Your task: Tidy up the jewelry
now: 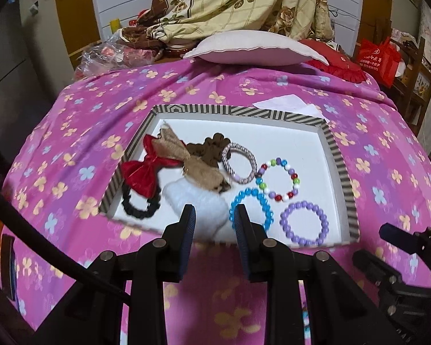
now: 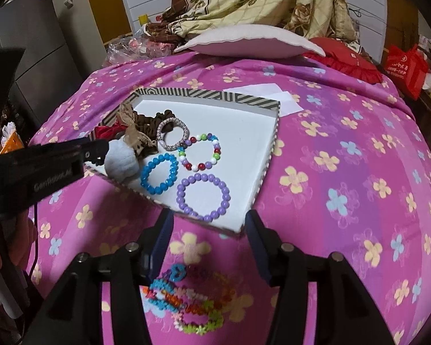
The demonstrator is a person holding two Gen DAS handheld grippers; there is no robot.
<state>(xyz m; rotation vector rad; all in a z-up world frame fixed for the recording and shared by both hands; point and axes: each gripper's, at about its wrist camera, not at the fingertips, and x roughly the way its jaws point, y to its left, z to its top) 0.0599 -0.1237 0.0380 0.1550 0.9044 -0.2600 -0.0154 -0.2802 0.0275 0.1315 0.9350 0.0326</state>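
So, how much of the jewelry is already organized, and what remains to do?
Mostly done: the blue bracelet, purple bracelet, multicolor bracelet and the hair ties lie inside the striped box. In hand: nothing; the left gripper and the right gripper are both open and hold nothing. Left: a colorful pile of bands lies on the bedspread, outside the box.

Glossy plastic purple bead bracelet [image 2: 203, 197], shiny red fabric bow [image 1: 143, 169], fluffy white pompom [image 1: 199, 205], cloth floral bedsheet [image 2: 344, 155]
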